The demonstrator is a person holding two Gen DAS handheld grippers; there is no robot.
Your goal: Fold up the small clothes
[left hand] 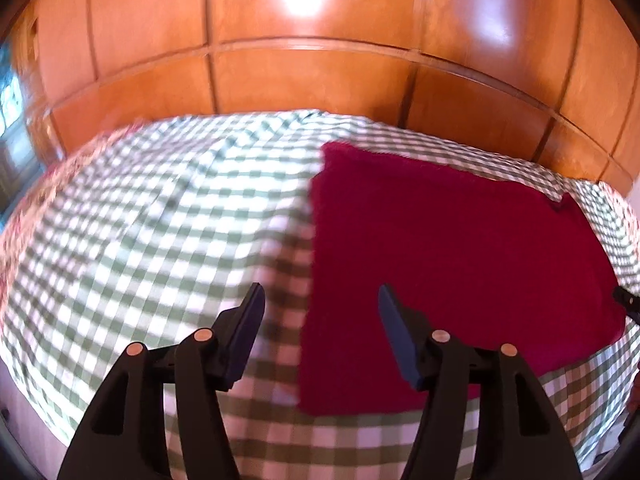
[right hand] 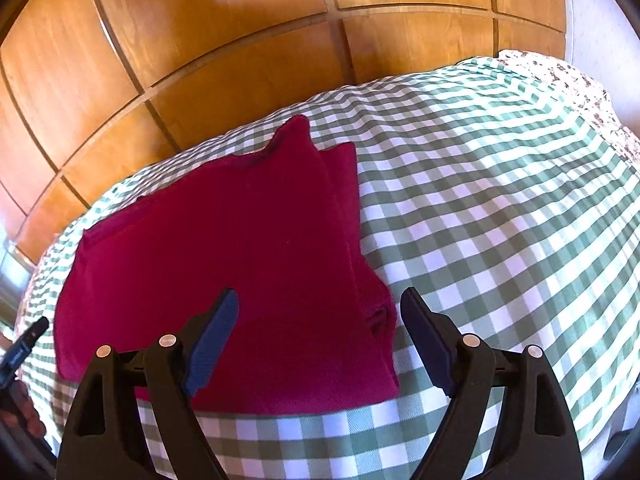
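Observation:
A dark red garment [left hand: 460, 240] lies flat and folded on a green-and-white checked cloth [left hand: 140, 220]. My left gripper [left hand: 320, 292] hovers open over the garment's left edge, one finger above the checks and the other above the red fabric, with nothing held. In the right wrist view the same garment [right hand: 220, 240] shows a stepped, layered right edge. My right gripper [right hand: 319, 296] stands wide open above the garment's near right corner and holds nothing. The left gripper's tip [right hand: 28, 340] shows at the left border, and the right gripper's tip [left hand: 628, 302] at the right border.
Glossy wooden panelling [left hand: 300, 80] rises right behind the checked cloth [right hand: 500, 200]. A floral fabric [right hand: 580, 80] peeks out along the cloth's far side edge. A person's hand [right hand: 24, 408] shows at the lower left of the right wrist view.

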